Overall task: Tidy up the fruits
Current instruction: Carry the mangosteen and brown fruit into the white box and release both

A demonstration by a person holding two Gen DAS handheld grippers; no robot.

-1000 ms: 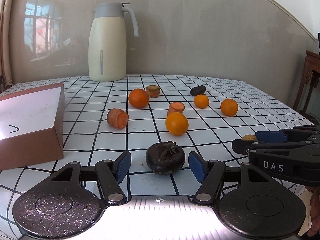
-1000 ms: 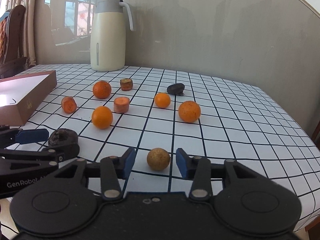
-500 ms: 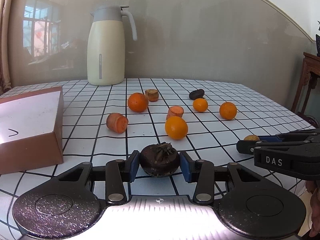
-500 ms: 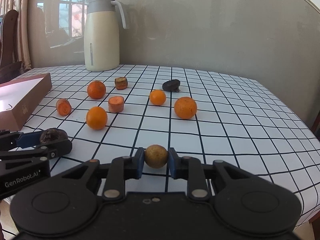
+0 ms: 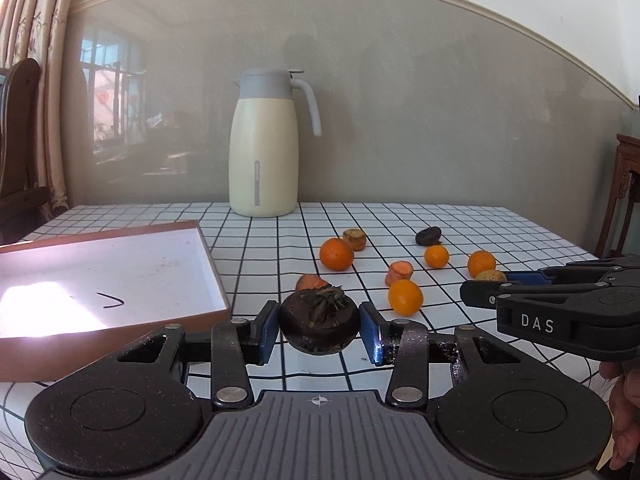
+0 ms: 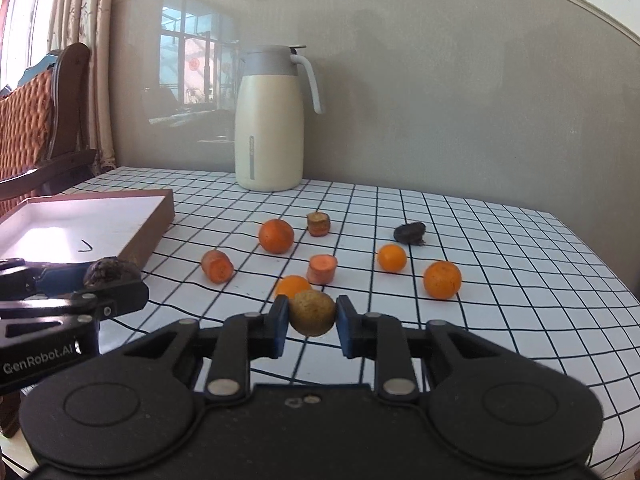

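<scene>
Both grips now lifted off the table: left gripper (image 5: pixel 319 326) clamped on dark mangosteen (image 5: pixel 319 323), right gripper (image 6: pixel 311 315) clamped on small brown fruit (image 6: pixel 312 313). Box (image 5: pixel 120 276) sits ahead-left, likely next.

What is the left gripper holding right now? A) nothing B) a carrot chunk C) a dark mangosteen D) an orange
C: the left gripper is shut on the dark mangosteen, pads pressed against both its sides, leafy cap up.
</scene>
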